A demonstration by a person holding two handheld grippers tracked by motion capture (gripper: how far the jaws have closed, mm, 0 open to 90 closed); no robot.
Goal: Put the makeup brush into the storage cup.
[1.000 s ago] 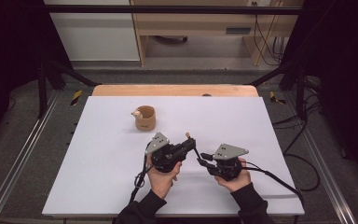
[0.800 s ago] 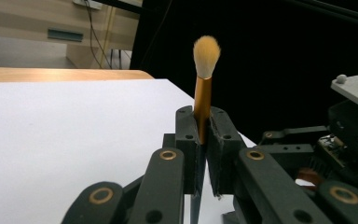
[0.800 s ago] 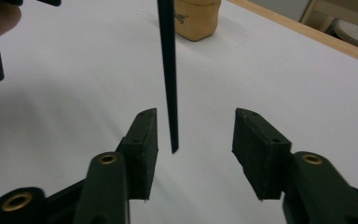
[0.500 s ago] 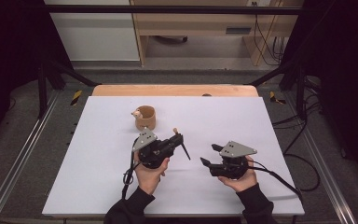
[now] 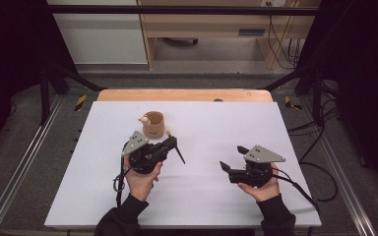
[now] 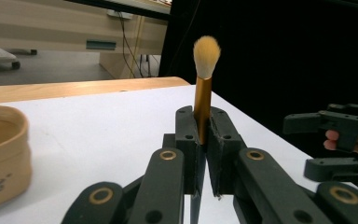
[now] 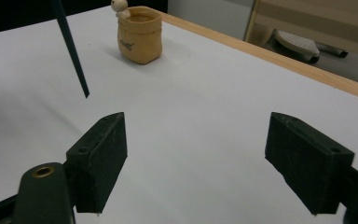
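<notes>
From the high view, we hold the left gripper [image 5: 170,145] near the middle of the white tabletop [image 5: 103,196], just in front of the tan pot [image 5: 153,124] that stands toward the far edge. Its jaws are clamped on a makeup brush [image 5: 173,146], whose dark handle slants down toward the right and whose bristle end comes up close to the pot. A second ago both grippers met over the brush at mid-table; now our right gripper [image 5: 232,158] sits well apart, toward the right edge, and the brush has travelled with the left hand toward the pot. We read that as a finished hand-over: the left hand alone carries the brush, and dropping it into the pot looks like the next step.

In the left gripper view, we see the jaws closed tight on the brush's gold ferrule [image 6: 202,109], with the pale bristles [image 6: 207,55] standing upright above them. The pot's rim [image 6: 4,122] shows at the left, near but not touching. Our right gripper [image 6: 328,142] is off to the right with a gap between its jaws.

In the right gripper view, our jaws have just been opening and stand wide with bare tabletop [image 7: 205,140] between them. The brush's dark handle tip [image 7: 72,53] hangs free at the upper left, and the pot [image 7: 140,35], with a small figure on its rim, stands beyond it toward the far edge.
</notes>
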